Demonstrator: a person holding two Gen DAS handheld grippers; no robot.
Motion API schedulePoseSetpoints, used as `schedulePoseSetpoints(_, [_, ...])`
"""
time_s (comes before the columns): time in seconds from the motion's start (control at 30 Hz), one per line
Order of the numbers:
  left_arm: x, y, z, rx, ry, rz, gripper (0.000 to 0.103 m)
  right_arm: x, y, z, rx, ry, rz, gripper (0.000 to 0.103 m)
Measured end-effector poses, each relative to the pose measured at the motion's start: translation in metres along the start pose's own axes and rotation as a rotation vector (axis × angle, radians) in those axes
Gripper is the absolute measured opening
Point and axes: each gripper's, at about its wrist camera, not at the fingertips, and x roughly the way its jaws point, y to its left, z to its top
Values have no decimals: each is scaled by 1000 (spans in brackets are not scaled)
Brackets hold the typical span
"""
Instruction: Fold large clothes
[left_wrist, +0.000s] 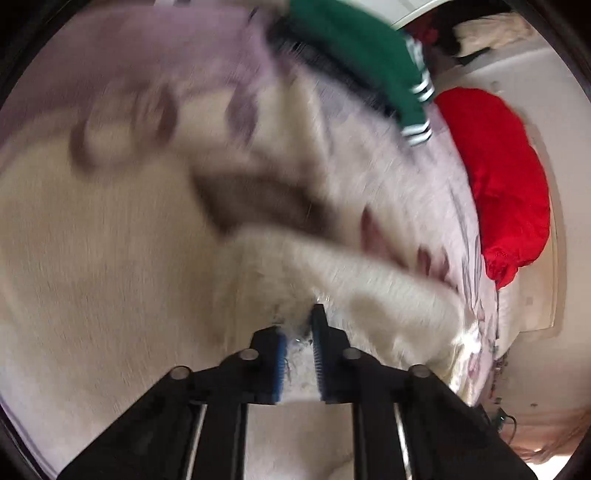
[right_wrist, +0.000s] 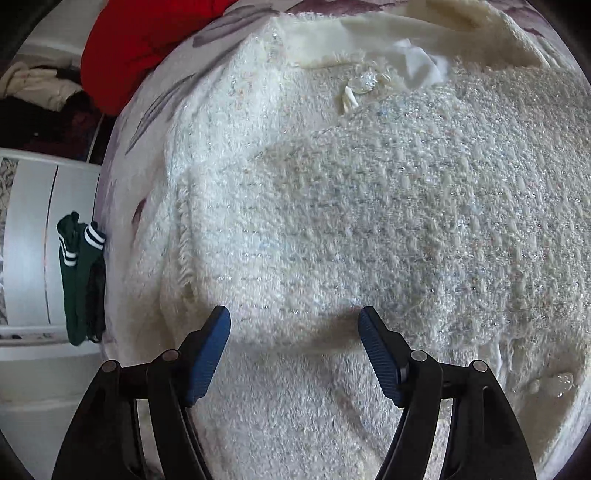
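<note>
**Risking a lost pinch on the white knit**

Clamping a tuft of the knit between its blue pads, the left gripper holds only a narrow bite of loose, fuzzy fabric. The left view is smeared with blur, so the exact edge held cannot be told. The knit itself lies spread over the patterned bedcover, filling most of the right view, with a satin label showing near its far edge.

The right gripper hangs just above the knit with its jaws wide apart, gripping nothing.

The chief danger, as a judgement, is that the thin pinch slips: open, hairy yarn may pull through the pads if the fold is carried fast, and the flap would drop crooked. With only one side held, the cloth may also drag and bunch rather than fold flat. The fringe along the near-left edge could snag on a pad.

A red garment and a green one lie near the knit; a wide sweep could catch them.
</note>
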Motion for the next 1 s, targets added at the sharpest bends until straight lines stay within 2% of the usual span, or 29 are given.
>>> schedulePoseSetpoints(0.07, [1,0,19,9,-24,4,9,3,6,-8,-26,-10,-15,74])
schedulePoseSetpoints(0.13, [6,6,35,-6,18,-50,12,14,18,-9,-30,-11,-27,74])
schedulePoseSetpoints(0.17, [8,13,32,-3,38,-52,12,13,16,-16,-22,-11,-25,74])
schedulePoseSetpoints(0.2, [11,13,34,-6,77,-58,13,16,22,-9,-16,-11,-20,74])
schedulePoseSetpoints(0.23, [13,13,33,-13,106,-71,18,22,27,-2,-7,-12,-16,74])
schedulePoseSetpoints(0.27, [13,17,31,-17,122,-94,33,22,26,-5,4,-12,-13,74])
schedulePoseSetpoints(0.3, [14,19,26,-19,134,-109,46,14,27,11,12,-10,-10,74])
schedulePoseSetpoints(0.33, [18,19,21,-24,141,-114,75,7,19,11,20,-8,-7,74])
schedulePoseSetpoints(0.37, [24,22,17,-42,152,-130,78,7,15,5,29,-5,-7,74])
schedulePoseSetpoints(0.43, [42,16,14,-47,206,-181,78,8,7,2,40,4,-8,74])
schedulePoseSetpoints(0.47, [52,9,12,-29,218,-188,76,9,3,-3,43,9,-11,74])
schedulePoseSetpoints(0.5, [54,1,12,-9,195,-184,74,11,0,-6,43,11,-14,74])
schedulePoseSetpoints(0.53, [52,-5,12,16,164,-187,47,12,-2,-6,39,15,-17,74])
schedulePoseSetpoints(0.57, [51,-14,14,54,141,-164,5,14,-4,-9,33,18,-21,74])
schedulePoseSetpoints(0.6, [50,-31,23,109,122,-140,4,13,-5,-13,26,20,-25,74])
schedulePoseSetpoints(0.67, [32,-50,41,159,23,-153,4,11,-5,-20,17,21,-33,74])
schedulePoseSetpoints(0.73, [11,-67,66,196,-60,-198,4,8,-6,-27,16,19,-40,74])
schedulePoseSetpoints(0.8, [-7,-80,88,224,-110,-254,4,0,-6,-31,22,10,-33,74])
schedulePoseSetpoints(0.9, [-7,-93,105,283,-120,-269,5,-8,-12,-39,49,-2,-14,74])
schedulePoseSetpoints(0.93, [1,-92,106,290,-90,-270,5,-10,-16,-39,58,-1,-7,74])
schedulePoseSetpoints(1.0, [21,-70,100,270,19,-202,8,-9,-24,-45,78,8,-4,74])
